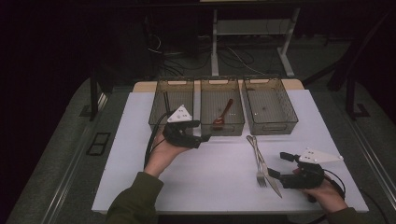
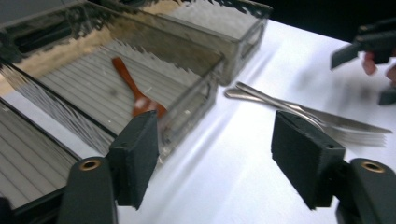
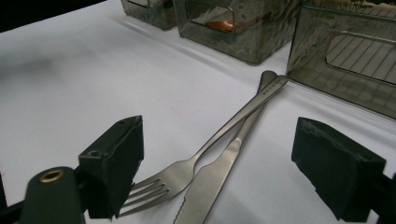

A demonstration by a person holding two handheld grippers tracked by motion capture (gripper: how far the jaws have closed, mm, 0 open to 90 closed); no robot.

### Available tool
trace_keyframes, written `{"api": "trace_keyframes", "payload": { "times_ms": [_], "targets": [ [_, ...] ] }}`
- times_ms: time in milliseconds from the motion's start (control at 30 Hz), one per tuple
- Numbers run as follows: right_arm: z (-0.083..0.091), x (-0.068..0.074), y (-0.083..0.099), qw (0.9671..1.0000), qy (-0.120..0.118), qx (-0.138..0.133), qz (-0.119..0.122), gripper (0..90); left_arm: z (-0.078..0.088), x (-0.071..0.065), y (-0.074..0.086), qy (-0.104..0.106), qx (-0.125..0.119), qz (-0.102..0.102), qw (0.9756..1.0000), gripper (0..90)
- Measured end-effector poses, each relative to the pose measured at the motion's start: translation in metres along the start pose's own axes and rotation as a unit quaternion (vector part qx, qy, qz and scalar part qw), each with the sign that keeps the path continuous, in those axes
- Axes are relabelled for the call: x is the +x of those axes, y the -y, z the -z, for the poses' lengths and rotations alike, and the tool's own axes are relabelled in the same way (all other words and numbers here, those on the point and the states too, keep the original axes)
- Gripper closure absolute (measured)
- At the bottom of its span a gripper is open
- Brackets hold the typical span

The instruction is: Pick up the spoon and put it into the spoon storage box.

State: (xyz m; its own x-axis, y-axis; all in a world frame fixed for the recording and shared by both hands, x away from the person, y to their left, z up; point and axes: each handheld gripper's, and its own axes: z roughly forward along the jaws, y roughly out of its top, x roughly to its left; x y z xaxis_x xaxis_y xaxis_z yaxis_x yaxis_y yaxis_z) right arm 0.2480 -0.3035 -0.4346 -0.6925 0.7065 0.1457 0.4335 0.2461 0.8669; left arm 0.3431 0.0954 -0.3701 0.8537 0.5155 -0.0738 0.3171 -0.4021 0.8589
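Room: dark, with a white counter [image 1: 210, 172] under the camera and three clear bins along its far edge.
Right tongs [image 1: 276, 164]: jaws stand wide with nothing between the pads; they rest low on the counter at the near right, pointing left and away.
Fork [image 1: 258, 161]: lies flat just ahead of the right tongs, tines at the near end, almost between the pads in the right gripper view [image 3: 205, 154].
Knife [image 1: 270, 179]: lies flat against the fork, blade at the near end, handles crossing at the far end.
Long axis: both run from near to far, toward the gap between the middle bin [image 1: 223, 128] and the right bin [image 1: 271, 127], so the jaws straddle them across the width.
Left tongs [image 1: 201, 132]: jaws apart and empty, at the near wall of the middle bin, well off from the cutlery.
Spoon [image 1: 223, 114]: red-brown, lies inside the middle bin.
Nearer hand: right hand, by a clear margin; my guess is it takes the fork or knife next.
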Motion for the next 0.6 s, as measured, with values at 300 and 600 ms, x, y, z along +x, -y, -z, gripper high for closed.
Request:
{"api": "trace_keyframes", "payload": {
  "times_ms": [300, 600],
  "targets": [
    [0.0, 0.0, 0.0, 1.0, -0.001, 0.003, 0.002, 16.1, 0.015, -0.015, 0.034, 0.003, -0.011, -0.002, 0.9999, 21.3],
    [0.0, 0.0, 0.0, 1.0, 0.001, 0.004, 0.003, 16.1, 0.027, -0.017, 0.065, 0.003, -0.006, 0.003, 1.0, 13.6]
  ]
}}
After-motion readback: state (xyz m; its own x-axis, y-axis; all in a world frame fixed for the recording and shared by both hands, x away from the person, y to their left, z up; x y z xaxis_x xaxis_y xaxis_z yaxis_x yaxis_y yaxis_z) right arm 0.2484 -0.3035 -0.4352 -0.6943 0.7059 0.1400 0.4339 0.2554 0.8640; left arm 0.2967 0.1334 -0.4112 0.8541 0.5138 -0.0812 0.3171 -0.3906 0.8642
